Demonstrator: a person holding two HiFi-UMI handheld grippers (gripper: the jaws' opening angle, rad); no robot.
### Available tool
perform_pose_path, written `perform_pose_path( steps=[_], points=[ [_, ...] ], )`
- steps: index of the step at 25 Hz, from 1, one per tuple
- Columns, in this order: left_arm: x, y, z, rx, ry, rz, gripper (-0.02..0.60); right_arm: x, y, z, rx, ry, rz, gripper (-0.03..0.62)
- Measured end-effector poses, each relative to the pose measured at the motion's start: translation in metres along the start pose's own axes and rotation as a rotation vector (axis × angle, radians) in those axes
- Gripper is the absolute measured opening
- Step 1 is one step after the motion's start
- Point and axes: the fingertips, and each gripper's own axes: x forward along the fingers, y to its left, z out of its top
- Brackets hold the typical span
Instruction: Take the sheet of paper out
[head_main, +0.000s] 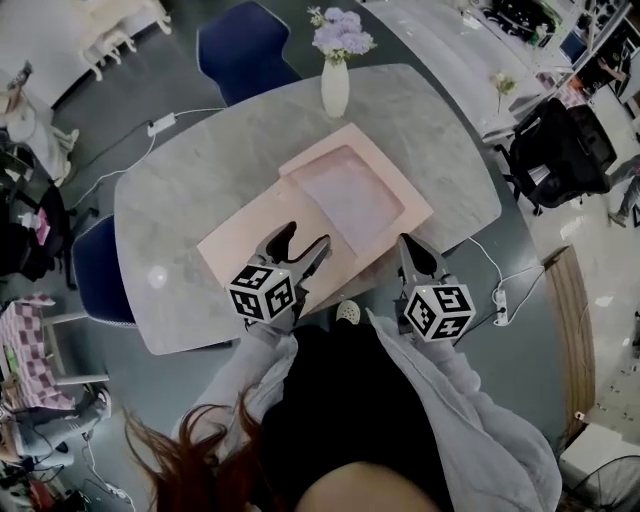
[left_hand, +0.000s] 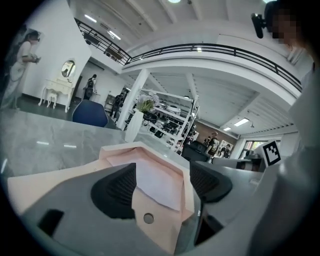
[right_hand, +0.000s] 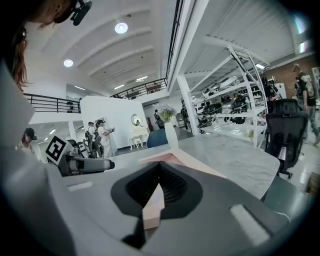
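Marble table (head_main: 190, 170), white sheet (left_hand: 159, 184), pink folder (head_main: 236, 244)

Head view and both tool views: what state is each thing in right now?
Left tool: open, jaws apart over the folder, gripping nothing.
Right tool: shut on the folder's edge.
Pink folder: flat on the table, flap open.
Sheet of paper: inside the folder, not yet out.
Vase: upright, holding flowers.
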Motion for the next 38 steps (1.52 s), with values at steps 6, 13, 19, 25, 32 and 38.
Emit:
perform_pose_path(
  steps=[6,13,19,25,32,38],
  points=[
    [0.023,0.014,0.001,-0.224,-0.016,-0.016,0.325,0.020,-0.014,0.004,0.013,0.026,0.040,0.009],
    [0.048,0.035,-0.007,-0.564,0.004,-0.068,0.321,0.036,-0.021,-0.010,0.044,0.073,0.065,0.009],
    [0.079,0.062,-0.030,-0.781,0.085,-0.056,0.318,0.050,-0.023,-0.015,0.059,0.091,0.074,0.010],
    [0.104,0.085,-0.050,-0.954,0.145,-0.019,0.319,0.057,-0.036,-0.014,0.094,0.093,0.029,0.011],
    [0.121,0.090,-0.064,-1.008,0.218,-0.003,0.316,0.065,-0.049,-0.016,0.148,0.092,-0.007,0.009],
    [0.134,0.089,-0.064,-1.002,0.247,-0.013,0.313,0.074,-0.047,-0.021,0.172,0.100,-0.008,0.009]
  ],
)
